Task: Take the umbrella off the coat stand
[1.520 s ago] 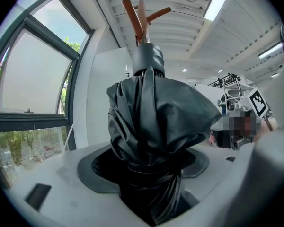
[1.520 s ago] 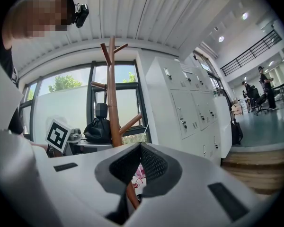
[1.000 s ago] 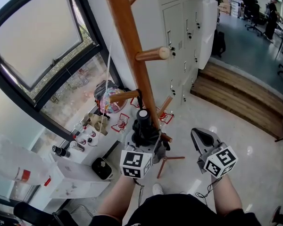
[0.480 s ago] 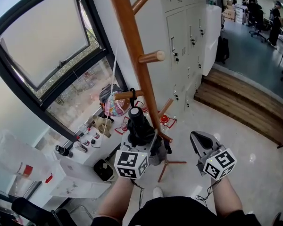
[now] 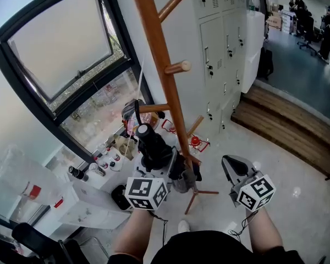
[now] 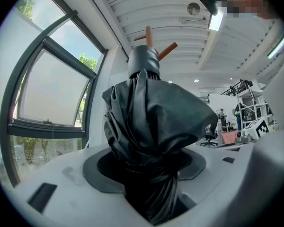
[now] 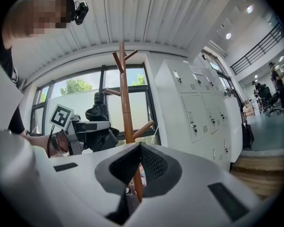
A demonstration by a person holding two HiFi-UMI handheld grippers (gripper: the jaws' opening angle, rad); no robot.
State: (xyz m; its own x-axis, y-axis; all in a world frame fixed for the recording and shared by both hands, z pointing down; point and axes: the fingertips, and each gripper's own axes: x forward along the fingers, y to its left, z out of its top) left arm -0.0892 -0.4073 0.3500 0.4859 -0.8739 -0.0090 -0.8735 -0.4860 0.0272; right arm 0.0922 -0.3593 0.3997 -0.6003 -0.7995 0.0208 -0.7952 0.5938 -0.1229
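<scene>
The left gripper (image 5: 171,169) is clamped on the folded black umbrella (image 5: 150,146), its jaws pressing into the bunched fabric partway along the bundle. The right gripper (image 5: 234,163) is empty, its jaws closed together, and it hangs on the far side of the coat stand (image 5: 159,54) from the umbrella, well apart from it.

The umbrella sits just beside the coat stand's pole, on the window side, below the low peg (image 5: 155,108) that sticks out towards the window. Its long axis runs from the left gripper's jaws up and away, with the round handle end uppermost and leaning towards that peg. A thin black strap (image 5: 136,113) rises from the handle end to the peg's tip. From here I cannot tell whether the loop is round the peg or already clear of it.

That strap is what the next move depends on. The peg points away from the pole towards the window, so the loop probably has to slide outward along the peg. The left gripper is the one placed to do this.
</scene>
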